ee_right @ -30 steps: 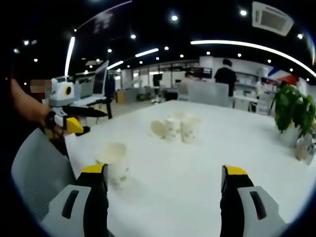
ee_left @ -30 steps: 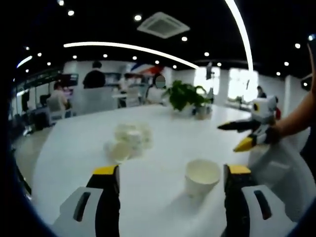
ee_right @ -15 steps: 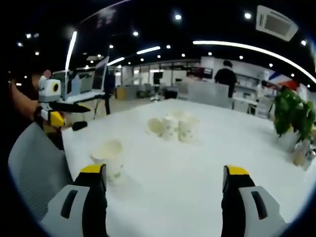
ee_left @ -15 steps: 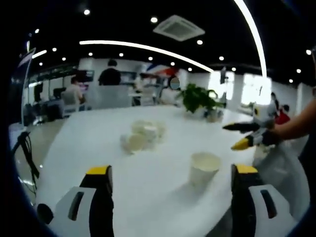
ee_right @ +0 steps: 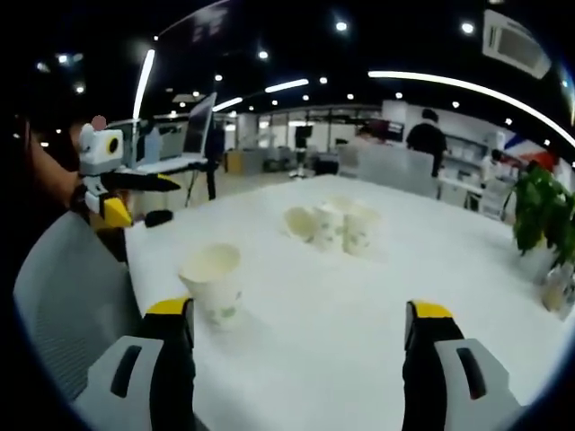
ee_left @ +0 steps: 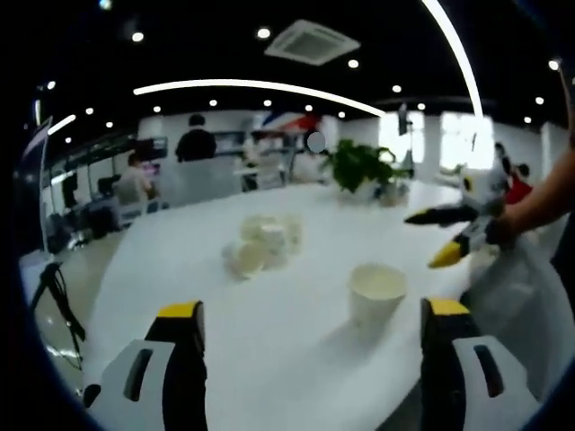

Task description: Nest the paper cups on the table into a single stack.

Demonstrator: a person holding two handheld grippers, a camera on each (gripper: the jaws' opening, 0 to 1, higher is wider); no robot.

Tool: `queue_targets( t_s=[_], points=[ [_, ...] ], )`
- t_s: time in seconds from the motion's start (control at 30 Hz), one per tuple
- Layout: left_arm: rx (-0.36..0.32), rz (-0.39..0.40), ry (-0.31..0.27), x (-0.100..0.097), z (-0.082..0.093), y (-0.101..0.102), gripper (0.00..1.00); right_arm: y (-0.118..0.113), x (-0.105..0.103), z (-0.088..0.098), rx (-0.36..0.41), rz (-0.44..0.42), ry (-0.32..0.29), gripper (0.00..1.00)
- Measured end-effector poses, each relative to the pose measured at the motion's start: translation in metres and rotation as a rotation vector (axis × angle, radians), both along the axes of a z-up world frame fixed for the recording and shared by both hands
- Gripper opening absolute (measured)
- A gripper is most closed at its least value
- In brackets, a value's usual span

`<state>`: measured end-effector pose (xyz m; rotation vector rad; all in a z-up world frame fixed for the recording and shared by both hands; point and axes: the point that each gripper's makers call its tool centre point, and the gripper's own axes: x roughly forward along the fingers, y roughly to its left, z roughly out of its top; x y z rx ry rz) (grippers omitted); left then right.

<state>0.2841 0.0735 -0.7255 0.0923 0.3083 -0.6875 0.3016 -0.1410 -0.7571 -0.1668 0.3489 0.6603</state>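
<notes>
Hovering over the table point(ee_right: 377, 296), both grippers' jaws gape wide and empty near one upright cup point(ee_left: 377, 292).

The far cluster of paper cups point(ee_left: 260, 244) is too blurred to count, and the plant pot point(ee_right: 559, 285) at the right is cut off by the edge.

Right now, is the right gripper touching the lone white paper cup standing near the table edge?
Apart. In the left gripper view, the right gripper hovers beside the lone white paper cup, with bare table between them.
</notes>
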Motion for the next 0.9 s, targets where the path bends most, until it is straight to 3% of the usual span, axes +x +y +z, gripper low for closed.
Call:
queue_targets(
  t_s=[0.3,0.53,0.7,0.9],
  points=[
    [0.043,0.002,-0.002,0.001,-0.004,0.0,0.98,-0.01,0.013,-0.006,0.008,-0.037,0.004,0.96],
    [0.022,0.026,0.003,0.004,-0.002,0.005,0.98,0.0,0.032,-0.02,-0.032,0.007,0.017,0.94],
    [0.021,0.028,0.002,0.005,-0.002,0.006,0.98,0.002,0.063,-0.022,-0.055,0.019,0.017,0.95],
    [0.026,0.018,0.005,0.005,-0.004,0.005,0.98,0.004,0.109,-0.008,-0.051,0.016,0.003,0.95]
  ],
)
